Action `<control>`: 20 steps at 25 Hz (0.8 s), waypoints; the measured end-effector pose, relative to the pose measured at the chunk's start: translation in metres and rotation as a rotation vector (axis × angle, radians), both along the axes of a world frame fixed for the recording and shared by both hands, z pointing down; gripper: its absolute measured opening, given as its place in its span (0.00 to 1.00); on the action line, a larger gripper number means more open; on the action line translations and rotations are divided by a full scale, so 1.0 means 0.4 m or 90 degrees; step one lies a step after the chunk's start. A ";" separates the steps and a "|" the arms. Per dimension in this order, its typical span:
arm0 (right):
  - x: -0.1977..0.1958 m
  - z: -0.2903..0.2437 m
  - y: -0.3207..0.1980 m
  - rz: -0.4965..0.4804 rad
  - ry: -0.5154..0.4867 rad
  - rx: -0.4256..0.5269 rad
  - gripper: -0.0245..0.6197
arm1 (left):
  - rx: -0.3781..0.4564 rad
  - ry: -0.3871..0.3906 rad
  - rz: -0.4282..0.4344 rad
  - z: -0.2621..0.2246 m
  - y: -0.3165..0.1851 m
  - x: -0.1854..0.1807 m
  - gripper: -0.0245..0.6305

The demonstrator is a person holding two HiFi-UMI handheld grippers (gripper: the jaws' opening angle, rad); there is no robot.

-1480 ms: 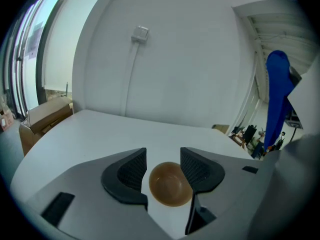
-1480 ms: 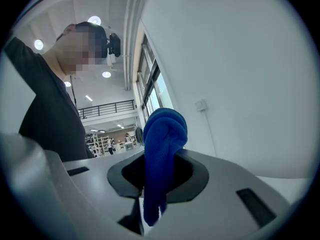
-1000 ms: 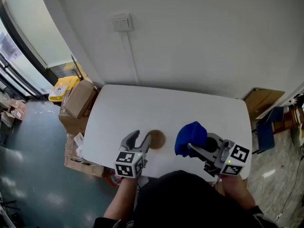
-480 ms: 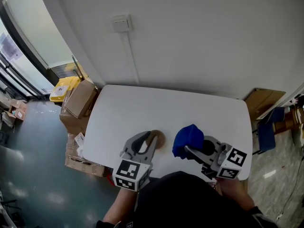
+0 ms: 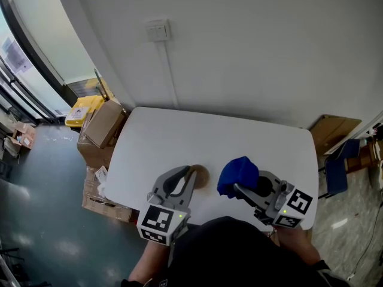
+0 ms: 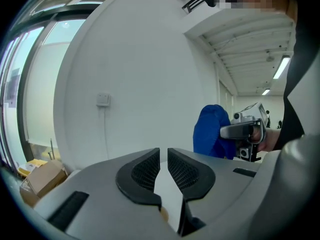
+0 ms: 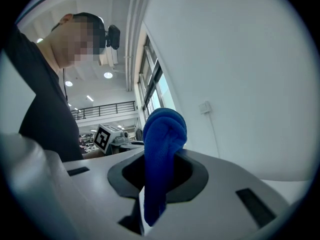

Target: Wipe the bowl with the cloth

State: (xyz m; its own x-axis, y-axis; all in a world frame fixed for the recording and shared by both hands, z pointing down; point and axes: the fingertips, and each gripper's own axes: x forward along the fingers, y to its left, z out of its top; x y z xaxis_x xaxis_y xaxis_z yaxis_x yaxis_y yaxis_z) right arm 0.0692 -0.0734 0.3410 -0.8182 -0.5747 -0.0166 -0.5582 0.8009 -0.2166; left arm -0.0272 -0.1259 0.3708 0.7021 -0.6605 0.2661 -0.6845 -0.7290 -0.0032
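Observation:
A small brown bowl (image 5: 201, 176) sits on the white table (image 5: 179, 136) near its front edge. My left gripper (image 5: 190, 171) lies over the bowl's left side. Its jaws are closing, and only a narrow gap shows between them. In the left gripper view, a tan sliver of the bowl (image 6: 162, 215) shows low between the left gripper's (image 6: 163, 152) pads; I cannot see the pads pressing on it. My right gripper (image 5: 238, 188) is shut on a bunched blue cloth (image 5: 239, 173), held above the table to the right of the bowl. The cloth (image 7: 161, 149) sticks up out of the right gripper (image 7: 160, 160).
Cardboard boxes (image 5: 102, 124) and a yellow object (image 5: 81, 109) stand on the floor left of the table. More cardboard (image 5: 332, 127) and a blue chair (image 5: 335, 173) are at the right. A wall with a switch (image 5: 158, 30) rises behind the table.
My left gripper has moved forward onto the bowl's left side, and its jaws have narrowed from wide apart to a slit. The right gripper with the cloth has drifted slightly left.

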 end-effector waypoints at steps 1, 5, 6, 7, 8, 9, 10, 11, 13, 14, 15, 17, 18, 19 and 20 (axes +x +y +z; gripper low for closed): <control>0.006 0.001 -0.002 0.008 0.002 0.000 0.14 | -0.001 0.002 -0.003 -0.002 -0.001 -0.004 0.12; 0.025 0.000 -0.011 0.035 -0.004 -0.003 0.13 | 0.002 0.008 -0.010 -0.012 -0.006 -0.016 0.12; 0.026 0.000 -0.011 0.037 -0.004 -0.002 0.13 | 0.003 0.008 -0.010 -0.013 -0.007 -0.018 0.12; 0.026 0.000 -0.010 0.037 -0.003 -0.001 0.13 | 0.002 0.008 -0.010 -0.013 -0.007 -0.018 0.11; 0.025 0.000 -0.010 0.037 -0.003 0.000 0.13 | 0.001 0.009 -0.009 -0.013 -0.007 -0.017 0.11; 0.024 -0.001 -0.009 0.036 -0.004 0.000 0.13 | -0.001 0.009 -0.008 -0.012 -0.007 -0.016 0.11; 0.023 -0.002 -0.008 0.035 -0.005 0.000 0.13 | -0.003 0.009 -0.007 -0.010 -0.006 -0.014 0.11; 0.023 -0.002 -0.007 0.034 -0.006 -0.002 0.13 | -0.006 0.008 -0.006 -0.007 -0.004 -0.013 0.11; 0.022 -0.002 -0.006 0.032 -0.008 -0.005 0.13 | -0.012 0.009 -0.004 -0.003 0.000 -0.011 0.11; 0.021 -0.002 -0.005 0.032 -0.009 -0.006 0.13 | -0.013 0.010 -0.004 -0.003 0.002 -0.011 0.11; 0.021 -0.002 -0.004 0.031 -0.010 -0.007 0.13 | -0.014 0.013 -0.003 -0.005 0.004 -0.011 0.11; 0.020 -0.003 -0.002 0.031 -0.011 -0.007 0.13 | -0.011 0.017 -0.002 -0.013 0.008 -0.011 0.11; 0.020 -0.003 0.000 0.031 -0.012 -0.007 0.13 | -0.009 0.018 -0.001 -0.018 0.010 -0.010 0.11; 0.019 -0.003 0.003 0.030 -0.012 -0.006 0.13 | -0.006 0.019 0.000 -0.022 0.012 -0.009 0.11; 0.018 -0.003 0.005 0.029 -0.012 -0.006 0.13 | -0.004 0.019 0.000 -0.025 0.014 -0.009 0.11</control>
